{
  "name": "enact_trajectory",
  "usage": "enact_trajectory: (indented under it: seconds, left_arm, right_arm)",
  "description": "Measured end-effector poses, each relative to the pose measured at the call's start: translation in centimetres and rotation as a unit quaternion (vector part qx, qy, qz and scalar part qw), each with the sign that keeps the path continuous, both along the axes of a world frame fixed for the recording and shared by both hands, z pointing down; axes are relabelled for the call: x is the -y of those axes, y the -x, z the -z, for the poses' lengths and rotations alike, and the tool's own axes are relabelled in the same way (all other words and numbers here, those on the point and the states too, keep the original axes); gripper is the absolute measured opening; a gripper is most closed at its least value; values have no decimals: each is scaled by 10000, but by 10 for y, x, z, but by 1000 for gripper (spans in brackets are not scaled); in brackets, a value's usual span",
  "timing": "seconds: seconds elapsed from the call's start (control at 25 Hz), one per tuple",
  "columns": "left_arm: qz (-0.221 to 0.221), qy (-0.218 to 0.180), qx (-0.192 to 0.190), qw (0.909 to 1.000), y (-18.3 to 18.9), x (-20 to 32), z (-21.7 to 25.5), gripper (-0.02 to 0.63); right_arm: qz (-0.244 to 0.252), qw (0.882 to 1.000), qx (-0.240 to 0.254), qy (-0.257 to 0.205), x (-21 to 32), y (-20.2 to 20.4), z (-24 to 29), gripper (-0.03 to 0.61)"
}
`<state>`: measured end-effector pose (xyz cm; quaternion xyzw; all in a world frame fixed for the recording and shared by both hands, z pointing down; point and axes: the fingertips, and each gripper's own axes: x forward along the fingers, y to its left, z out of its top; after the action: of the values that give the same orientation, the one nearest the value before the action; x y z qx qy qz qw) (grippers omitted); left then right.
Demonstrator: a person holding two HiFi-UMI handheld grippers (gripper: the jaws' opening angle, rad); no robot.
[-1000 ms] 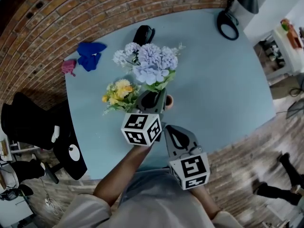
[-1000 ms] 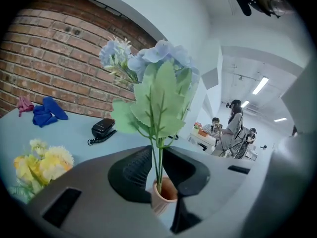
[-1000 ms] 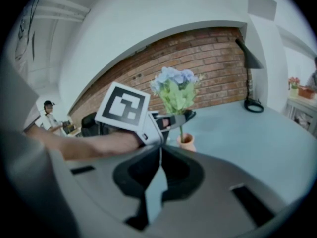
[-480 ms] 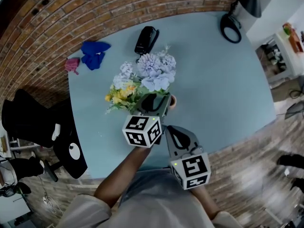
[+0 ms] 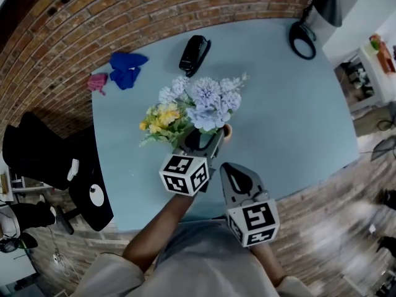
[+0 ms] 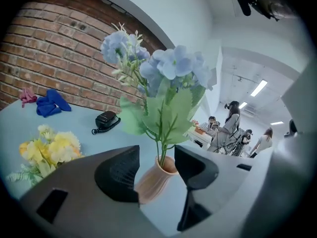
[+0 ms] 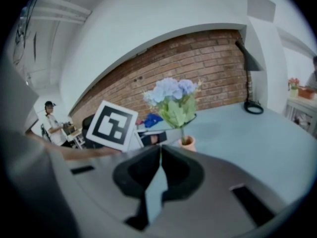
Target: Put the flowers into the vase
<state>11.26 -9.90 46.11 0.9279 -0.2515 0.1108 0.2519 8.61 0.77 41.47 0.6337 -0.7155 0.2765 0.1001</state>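
The left claw (image 6: pixel 157 155) has just opened its jaws, with the vase (image 6: pixel 152 183) of blue flowers (image 6: pixel 171 66) between them, ungripped.

Grey left gripper (image 5: pixel 204 136), right gripper (image 5: pixel 228 167); black-white marker cubes (image 5: pixel 184 174); perhaps beige sleeves (image 5: pixel 102 274).

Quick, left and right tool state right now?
Left tool: open, jaws have just been opening; the stem of the blue flowers, standing in the vase, shows between them, not gripped.
Right tool: shut, empty.
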Motion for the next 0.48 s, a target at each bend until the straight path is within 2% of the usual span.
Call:
enact_trajectory:
  seconds: [0.48]
  left_arm:
    - [0,-24,-103,9999,13,-20,2,218]
  right_arm:
    - [65,9999,-2,-134,-2,3,7,24]
